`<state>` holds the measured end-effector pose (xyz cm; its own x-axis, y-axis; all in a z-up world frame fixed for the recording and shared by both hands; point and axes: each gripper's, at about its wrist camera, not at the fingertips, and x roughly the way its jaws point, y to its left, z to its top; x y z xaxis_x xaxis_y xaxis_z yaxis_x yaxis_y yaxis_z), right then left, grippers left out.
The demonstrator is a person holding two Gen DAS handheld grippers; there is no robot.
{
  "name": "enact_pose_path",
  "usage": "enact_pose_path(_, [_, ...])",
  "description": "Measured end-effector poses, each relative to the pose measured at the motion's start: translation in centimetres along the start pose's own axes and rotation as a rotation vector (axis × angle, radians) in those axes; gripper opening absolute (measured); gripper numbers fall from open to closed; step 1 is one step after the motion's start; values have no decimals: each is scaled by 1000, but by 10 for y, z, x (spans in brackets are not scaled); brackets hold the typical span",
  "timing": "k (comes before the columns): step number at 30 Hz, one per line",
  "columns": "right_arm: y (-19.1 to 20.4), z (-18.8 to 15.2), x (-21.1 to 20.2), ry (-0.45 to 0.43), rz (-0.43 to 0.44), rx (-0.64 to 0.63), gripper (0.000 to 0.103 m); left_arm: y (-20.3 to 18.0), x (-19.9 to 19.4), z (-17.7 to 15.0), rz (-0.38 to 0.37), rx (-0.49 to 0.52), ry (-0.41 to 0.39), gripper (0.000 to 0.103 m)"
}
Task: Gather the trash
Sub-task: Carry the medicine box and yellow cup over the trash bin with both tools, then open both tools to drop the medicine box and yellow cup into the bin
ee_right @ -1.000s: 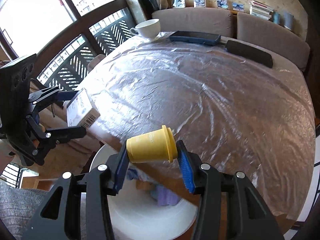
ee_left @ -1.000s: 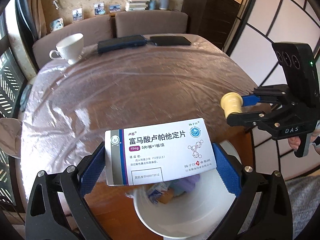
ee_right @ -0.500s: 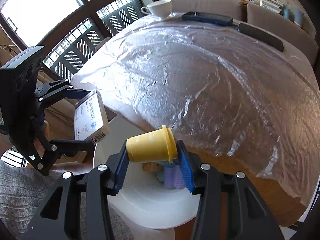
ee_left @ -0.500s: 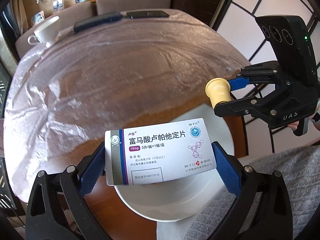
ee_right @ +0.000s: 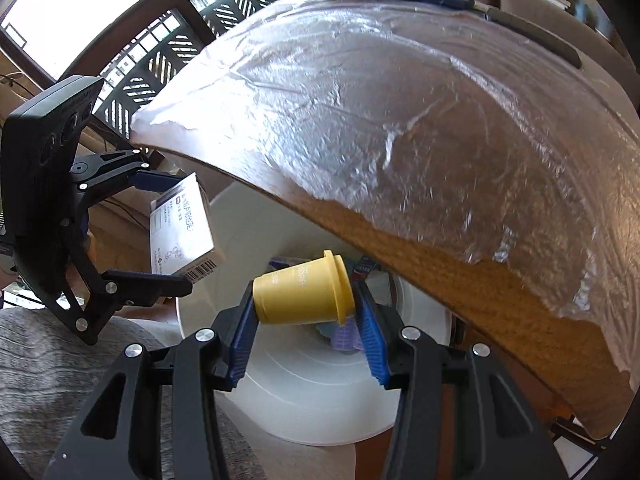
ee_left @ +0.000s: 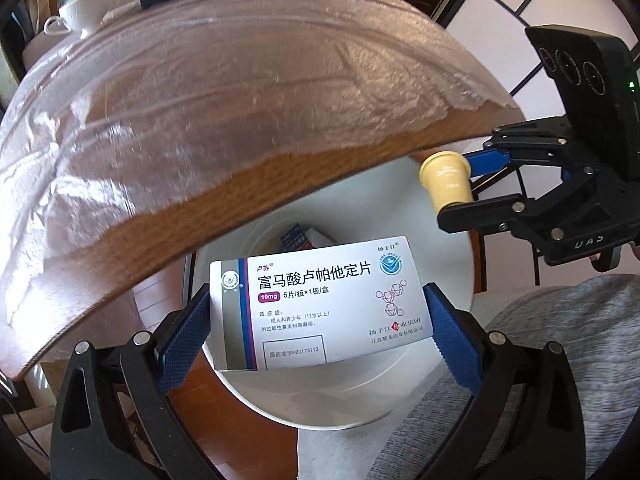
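Left wrist view: our left gripper (ee_left: 318, 320) clamps the medicine box (ee_left: 320, 306) by its short ends, long axis crosswise between the pads, above the white bin (ee_left: 452, 280). Our right gripper (ee_right: 305, 312) pinches the yellow cup (ee_right: 304, 294), lying sideways, rim pointing right, over the bin.

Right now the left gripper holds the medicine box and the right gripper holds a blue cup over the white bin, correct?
Not quite: the cup in the right gripper is yellow, as the right wrist view shows. The left gripper does hold the medicine box over the white bin.
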<state>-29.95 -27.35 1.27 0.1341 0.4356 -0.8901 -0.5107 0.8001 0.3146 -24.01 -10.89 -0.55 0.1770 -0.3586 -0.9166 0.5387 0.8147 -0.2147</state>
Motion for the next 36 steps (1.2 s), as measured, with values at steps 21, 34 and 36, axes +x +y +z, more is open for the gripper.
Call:
enact_pose_path(21, [-6, -9, 16, 41, -13, 47, 69, 14, 44, -7, -63, -57, 141, 101])
enact_pose_path(34, [-13, 24, -50, -132, 59, 92, 70, 22, -45, 31, -99, -86, -98, 101])
enact_pose_path(36, [-24, 37, -74, -198, 75, 108, 80, 36, -68, 46, -89, -116, -186, 101])
